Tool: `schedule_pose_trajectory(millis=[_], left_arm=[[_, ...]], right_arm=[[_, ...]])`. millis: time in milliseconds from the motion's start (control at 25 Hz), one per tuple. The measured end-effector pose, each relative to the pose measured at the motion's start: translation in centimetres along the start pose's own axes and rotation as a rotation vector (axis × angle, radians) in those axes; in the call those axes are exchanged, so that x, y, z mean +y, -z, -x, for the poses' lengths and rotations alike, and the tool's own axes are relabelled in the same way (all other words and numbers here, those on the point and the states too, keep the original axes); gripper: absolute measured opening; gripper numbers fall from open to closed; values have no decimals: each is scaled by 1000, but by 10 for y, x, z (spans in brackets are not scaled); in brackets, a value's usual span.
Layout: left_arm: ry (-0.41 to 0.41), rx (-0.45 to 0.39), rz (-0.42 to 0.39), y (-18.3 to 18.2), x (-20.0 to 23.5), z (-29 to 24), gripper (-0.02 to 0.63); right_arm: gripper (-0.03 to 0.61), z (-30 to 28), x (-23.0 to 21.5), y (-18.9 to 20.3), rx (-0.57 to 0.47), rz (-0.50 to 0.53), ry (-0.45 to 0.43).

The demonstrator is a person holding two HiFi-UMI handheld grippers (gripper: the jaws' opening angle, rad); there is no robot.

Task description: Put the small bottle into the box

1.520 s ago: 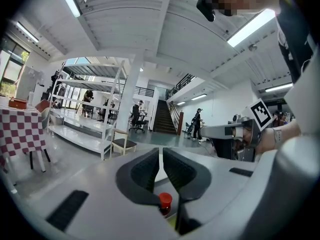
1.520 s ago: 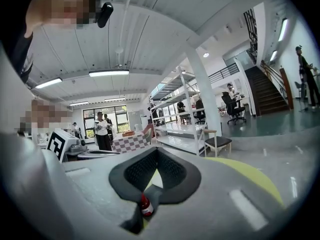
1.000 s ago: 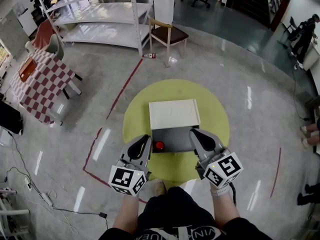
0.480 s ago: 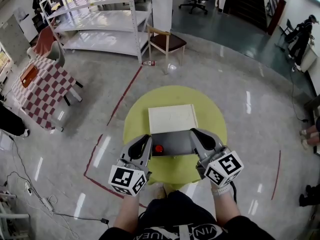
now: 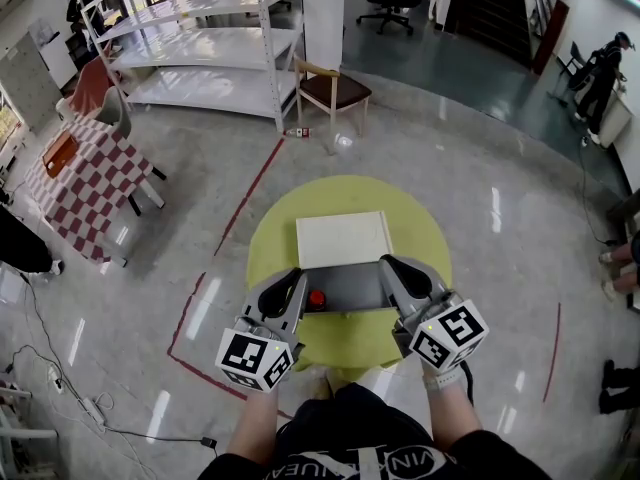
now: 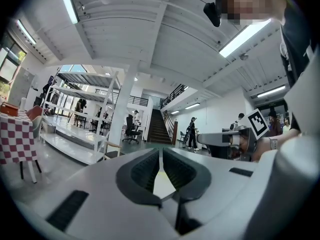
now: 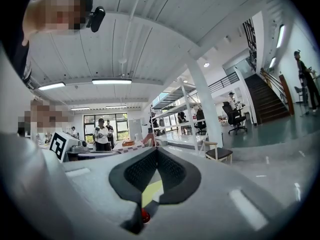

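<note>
Left gripper (image 5: 290, 281): jaws are pressing together with nothing between them. It is pointing level and hanging over the left end of the box.
Right gripper (image 5: 392, 269): jaws are likewise closed and empty. It is pointing level over the right end of the box.
Small bottle (image 5: 317, 297): it is showing only as a red cap, and it appears to be lying inside the box, towards the left end.
Box (image 5: 352, 285): the grey tray is sitting open between the two grippers, its white lid (image 5: 343, 239) folded back on the far side.
Surface: a round yellow top (image 5: 425, 233) is carrying the box.
Surroundings: a wooden chair (image 5: 335, 86) and white shelving (image 5: 200, 43) are standing well beyond.
Step in hand: judging by the cap's place, the bottle is already in — what is left is drawing away.
Doing it well: lift both grippers straight and together, staying clear of the lid and walls so that the box is not nudged.
</note>
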State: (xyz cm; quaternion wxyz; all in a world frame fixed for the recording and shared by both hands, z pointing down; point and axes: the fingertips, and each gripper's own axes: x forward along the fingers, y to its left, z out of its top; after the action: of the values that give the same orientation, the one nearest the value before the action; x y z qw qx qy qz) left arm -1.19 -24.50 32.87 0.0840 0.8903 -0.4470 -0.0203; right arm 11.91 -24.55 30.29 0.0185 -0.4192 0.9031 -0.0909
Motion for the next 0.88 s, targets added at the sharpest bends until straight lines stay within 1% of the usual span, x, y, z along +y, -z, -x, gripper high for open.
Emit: schedule_pose_trajectory(millis=[320, 880], left_arm=[[-44, 16, 5, -7, 3, 1, 29], [-49, 12, 16, -12, 2, -2, 29]], right_arm=[[6, 8, -1, -7, -14, -8, 10], [6, 16, -8, -12, -29, -4, 30]])
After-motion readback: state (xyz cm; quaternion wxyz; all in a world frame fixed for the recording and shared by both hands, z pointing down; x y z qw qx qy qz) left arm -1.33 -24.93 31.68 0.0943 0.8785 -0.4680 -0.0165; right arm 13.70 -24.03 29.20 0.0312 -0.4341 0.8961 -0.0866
